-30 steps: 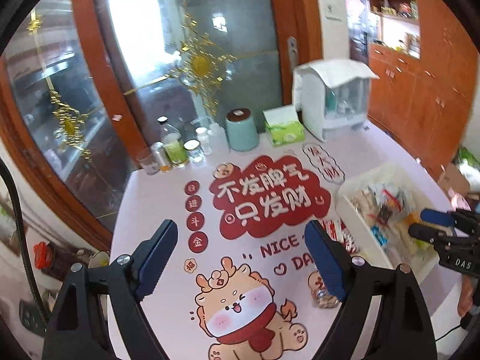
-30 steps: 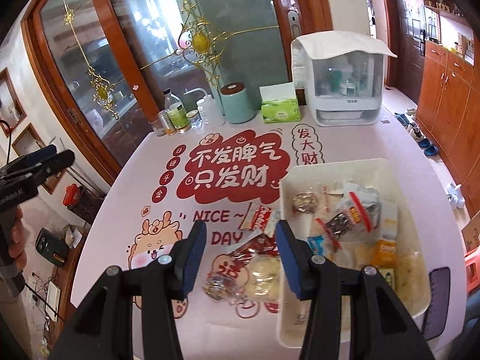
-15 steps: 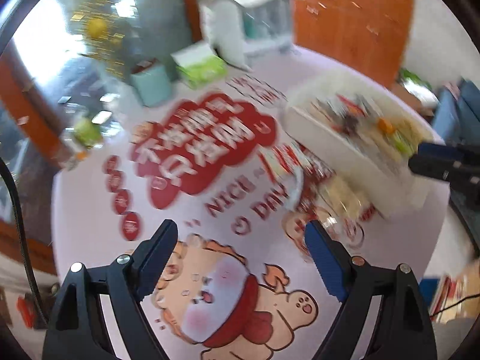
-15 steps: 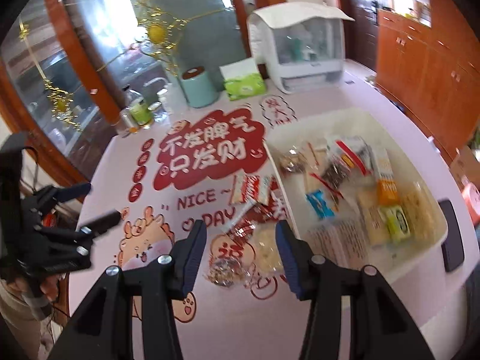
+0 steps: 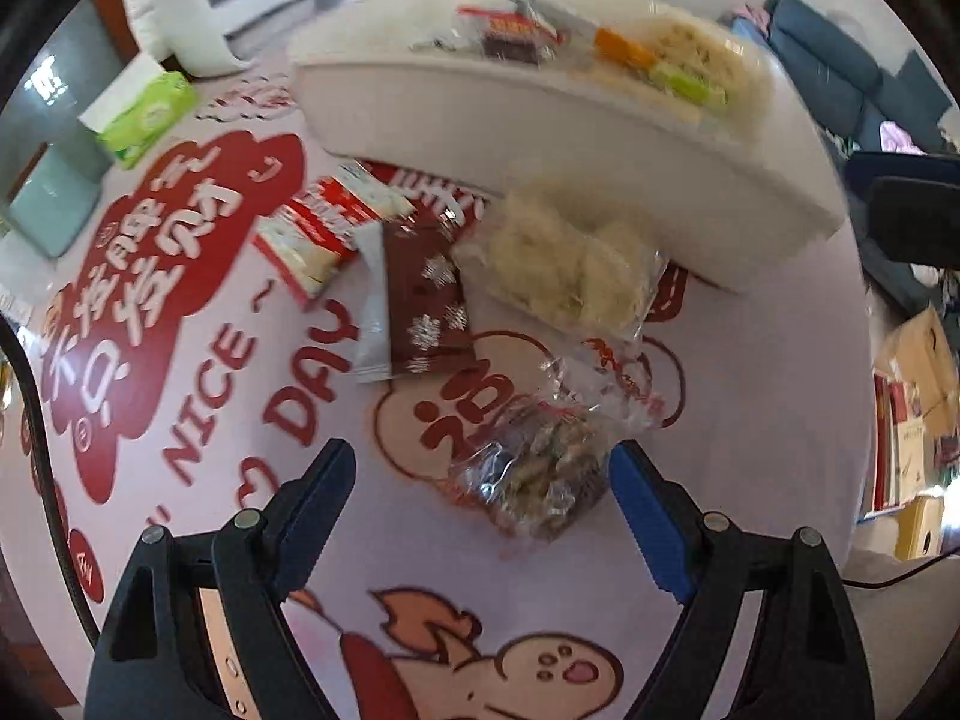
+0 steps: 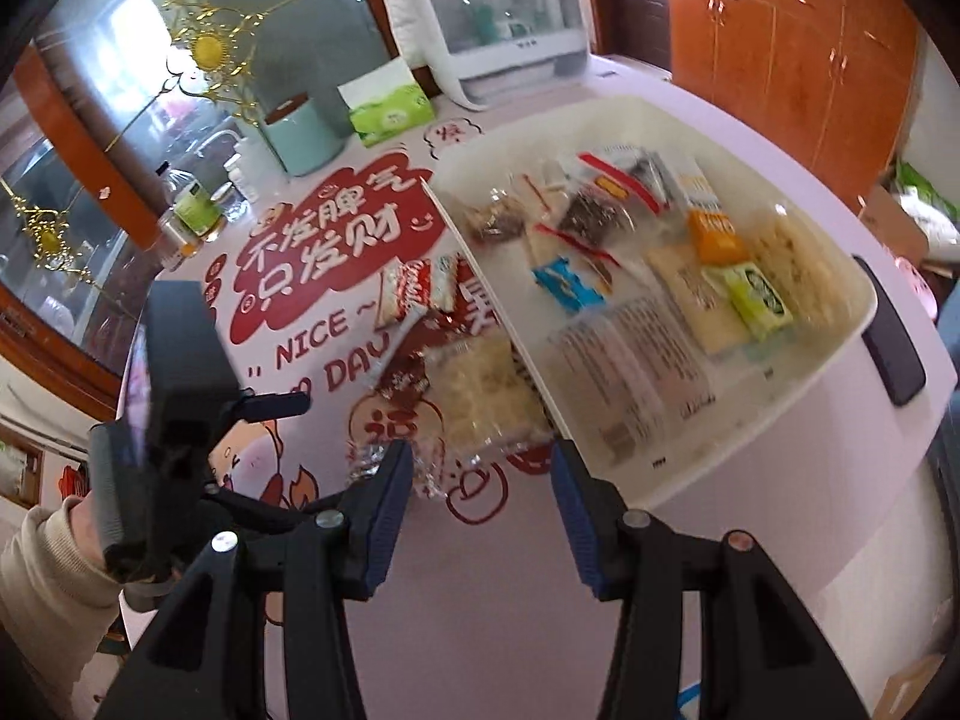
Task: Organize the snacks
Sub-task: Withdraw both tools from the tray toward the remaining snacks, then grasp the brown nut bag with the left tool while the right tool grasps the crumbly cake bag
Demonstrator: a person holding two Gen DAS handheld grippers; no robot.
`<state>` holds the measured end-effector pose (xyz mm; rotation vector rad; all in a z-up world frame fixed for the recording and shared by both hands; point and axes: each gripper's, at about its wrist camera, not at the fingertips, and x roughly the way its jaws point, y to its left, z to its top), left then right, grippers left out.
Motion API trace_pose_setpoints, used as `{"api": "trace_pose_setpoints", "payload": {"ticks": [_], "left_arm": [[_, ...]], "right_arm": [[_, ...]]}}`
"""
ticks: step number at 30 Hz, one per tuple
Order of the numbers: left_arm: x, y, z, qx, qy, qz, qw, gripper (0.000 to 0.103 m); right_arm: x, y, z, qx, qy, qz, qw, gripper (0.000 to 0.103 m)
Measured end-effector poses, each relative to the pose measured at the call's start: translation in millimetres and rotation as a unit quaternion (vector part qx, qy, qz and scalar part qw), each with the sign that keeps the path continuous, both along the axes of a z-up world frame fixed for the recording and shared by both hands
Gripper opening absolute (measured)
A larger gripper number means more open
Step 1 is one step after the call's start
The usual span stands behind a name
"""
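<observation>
The white bin (image 5: 540,138) and its snacks (image 5: 600,42) are motion-blurred, labels unreadable.

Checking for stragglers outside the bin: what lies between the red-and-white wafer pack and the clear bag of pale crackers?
A brown snowflake-printed packet lies between the wafer pack and the cracker bag, clearest in the left wrist view.

A home dining area. A worktop (image 6: 492,600) wears a cartoon cloth with festive red lettering. At upper left of the right wrist view stand a green tissue box (image 6: 390,108), a teal canister (image 6: 300,135) and bottles (image 6: 189,204) before a glass door with gold ornament (image 6: 207,48). Wooden cabinets (image 6: 780,48) fill the upper right.
</observation>
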<state>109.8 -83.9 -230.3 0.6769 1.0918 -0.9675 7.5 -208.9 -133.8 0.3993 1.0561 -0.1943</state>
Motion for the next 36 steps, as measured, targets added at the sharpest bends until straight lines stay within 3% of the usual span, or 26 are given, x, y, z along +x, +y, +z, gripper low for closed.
{"api": "trace_pose_setpoints", "payload": {"ticks": [3,7,9,11,18,26,30,36], "left_arm": [[0,-7,-11,0.000,0.020,-0.004,0.9998,0.083],[3,-10,-22,-0.007,0.058,0.009,0.9983,0.062],[-1,-9,-21,-0.017,0.040,0.011,0.9990,0.053],[-5,-6,-19,-0.022,0.025,0.017,0.9993,0.034],[-1,34,-12,-0.036,0.032,0.108,0.9930,0.032],[15,97,13,-0.063,0.033,0.235,0.9693,0.032],[21,119,23,-0.070,0.027,0.262,0.9621,0.032],[30,124,21,-0.070,0.027,0.274,0.9589,0.032]], "right_arm": [[-1,2,-4,0.001,0.004,-0.006,1.000,0.048],[2,5,-10,0.002,0.007,-0.011,1.000,0.048],[4,6,-11,0.001,0.009,-0.010,1.000,0.049],[8,9,-15,-0.001,0.012,-0.008,1.000,0.048],[29,18,-29,-0.014,0.025,0.012,1.000,0.049],[62,42,-50,-0.051,0.045,0.047,0.997,0.049],[79,50,-67,-0.092,0.064,0.043,0.993,0.049],[96,58,-87,-0.160,0.072,0.031,0.984,0.049]]}}
